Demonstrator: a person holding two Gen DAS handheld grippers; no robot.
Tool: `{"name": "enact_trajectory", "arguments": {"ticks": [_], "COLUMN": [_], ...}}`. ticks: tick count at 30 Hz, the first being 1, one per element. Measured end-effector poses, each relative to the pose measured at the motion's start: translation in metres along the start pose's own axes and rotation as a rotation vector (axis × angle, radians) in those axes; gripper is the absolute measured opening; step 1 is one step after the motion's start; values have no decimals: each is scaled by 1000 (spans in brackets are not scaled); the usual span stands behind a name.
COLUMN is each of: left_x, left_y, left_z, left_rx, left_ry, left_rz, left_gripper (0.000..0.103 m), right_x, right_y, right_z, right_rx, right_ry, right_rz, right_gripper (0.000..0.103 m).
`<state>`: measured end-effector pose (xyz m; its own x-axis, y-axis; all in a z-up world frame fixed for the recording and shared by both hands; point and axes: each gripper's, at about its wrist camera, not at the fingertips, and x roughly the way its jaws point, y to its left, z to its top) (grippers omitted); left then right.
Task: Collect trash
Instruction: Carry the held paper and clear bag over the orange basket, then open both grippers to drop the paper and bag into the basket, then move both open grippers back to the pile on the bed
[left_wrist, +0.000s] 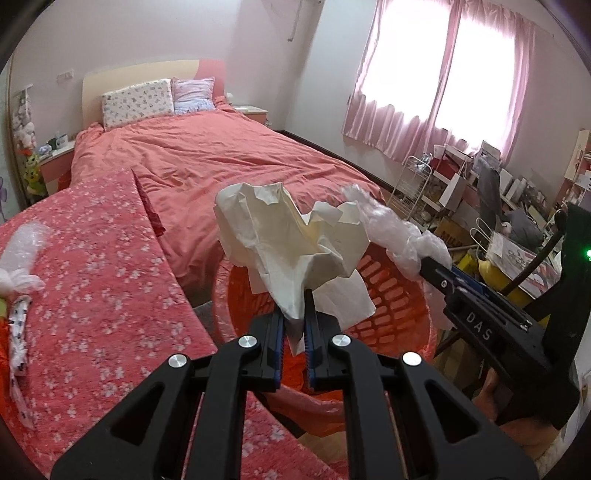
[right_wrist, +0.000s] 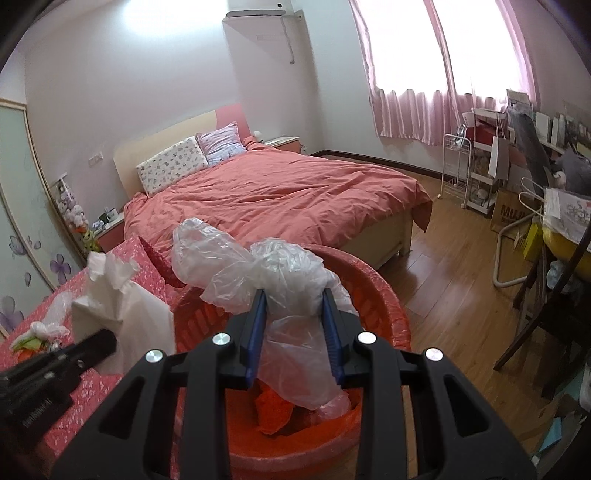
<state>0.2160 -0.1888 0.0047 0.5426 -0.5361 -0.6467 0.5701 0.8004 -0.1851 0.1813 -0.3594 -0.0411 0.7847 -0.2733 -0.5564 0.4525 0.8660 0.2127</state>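
Note:
My left gripper (left_wrist: 294, 295) is shut on a crumpled white paper (left_wrist: 288, 236) and holds it above the red-orange slatted basket (left_wrist: 388, 295). My right gripper (right_wrist: 293, 295) is shut on a crumpled clear plastic bag (right_wrist: 258, 269), also above the basket (right_wrist: 380, 295), which is lined with a red bag. The right gripper (left_wrist: 436, 269) with its plastic (left_wrist: 391, 225) shows at the right in the left wrist view. The left gripper (right_wrist: 107, 339) with the paper (right_wrist: 122, 306) shows at the left in the right wrist view. More plastic trash (left_wrist: 22, 254) lies on the flowered cloth (left_wrist: 92, 277).
A bed (right_wrist: 288, 195) with a coral duvet stands behind the basket. The flowered pink surface (right_wrist: 92, 373) is to the left, with small scraps (right_wrist: 40, 332) on it. A wooden floor (right_wrist: 454, 288), a white rack (right_wrist: 458, 170), a chair and cluttered desk (right_wrist: 565, 229) are on the right.

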Motion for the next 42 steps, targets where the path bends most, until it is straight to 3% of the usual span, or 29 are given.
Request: {"name": "enact_trajectory", "arguments": {"ticks": [9, 13, 18, 24, 32, 42], "left_x": [19, 20, 15, -10, -60, -142], "left_y": [1, 6, 16, 34, 75, 159], "left_z": [-7, -12, -16, -21, -30, -43], "left_rx": [-3, -8, -17, -17, -55, -208], "left_ry": [66, 79, 67, 14, -55, -156], "left_rz": [-3, 17, 61, 136, 240, 384], "left_gripper": [11, 41, 47, 56, 57, 57], "right_x": [13, 19, 17, 12, 1, -12], "right_y": [-3, -4, 1, 20, 68, 141], "right_z": [3, -1, -8, -12, -22, -38], "right_rx": [39, 37, 10, -73, -165, -245], "right_ry": [4, 15, 6, -3, -2, 17], "right_rz": [19, 13, -16, -34, 11, 127], "right_gripper": [36, 47, 63, 73, 75, 75]}}
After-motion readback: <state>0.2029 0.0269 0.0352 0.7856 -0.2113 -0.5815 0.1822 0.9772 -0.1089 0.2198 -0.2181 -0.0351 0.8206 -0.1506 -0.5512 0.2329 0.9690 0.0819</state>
